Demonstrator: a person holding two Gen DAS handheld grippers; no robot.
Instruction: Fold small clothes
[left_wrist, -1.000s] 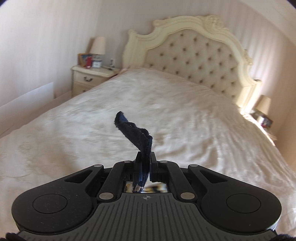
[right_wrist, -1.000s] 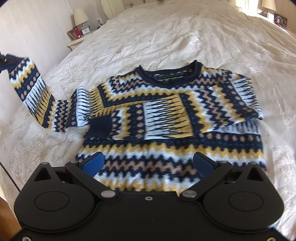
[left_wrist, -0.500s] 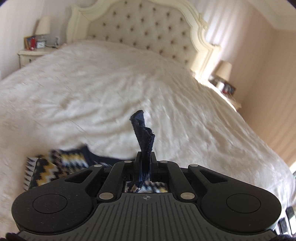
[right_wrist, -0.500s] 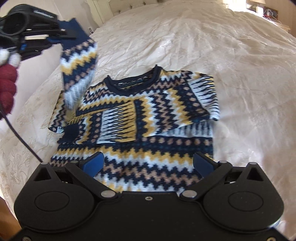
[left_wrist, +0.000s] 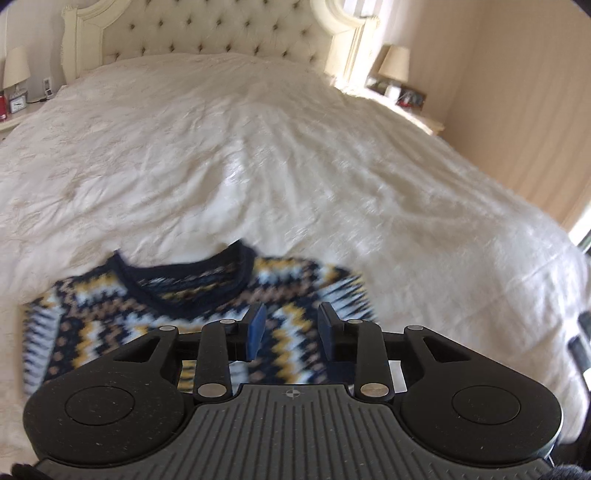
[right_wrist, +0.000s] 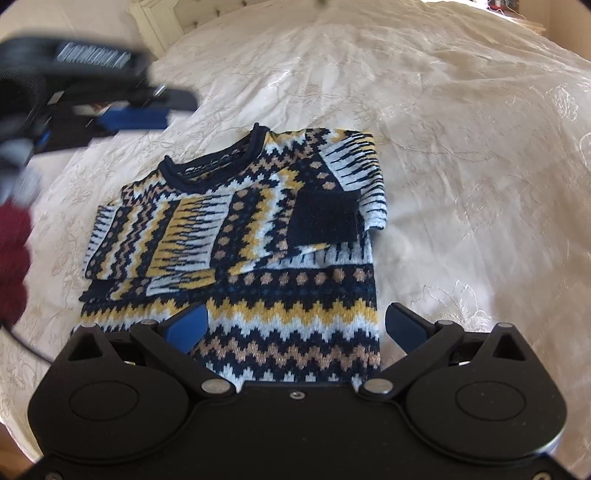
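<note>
Left gripper (left_wrist: 290, 332): jaws have just been opening and stand partly apart, with nothing between the blue pads; only the knit below shows through the gap. Right gripper (right_wrist: 295, 328): jaws spread wide, empty, poised above the lower hem area of the sweater (right_wrist: 258, 240).

The sweater lies flat on the cream bedspread (right_wrist: 461, 147), navy collar toward 11 o'clock in the right wrist view. Pattern: zigzag bands in navy, yellow, tan and white. Both sleeves are folded in across the chest. The upper sleeve ends in a navy cuff (right_wrist: 323, 218), which rests at about 1 o'clock from the right gripper, near the garment's right-hand edge. The sweater's lower body extends toward 6 o'clock and passes under the right gripper.

In the right wrist view the left gripper appears blurred at 10 o'clock, raised clear of the fabric, with a dark red sleeve (right_wrist: 13, 258) at 9 o'clock.

In the left wrist view the sweater is blurred; its collar sits at 11 o'clock from the pads. A tufted headboard (left_wrist: 221, 33) stands at 12 o'clock, with a lamp (left_wrist: 395, 64) at 1 o'clock.
</note>
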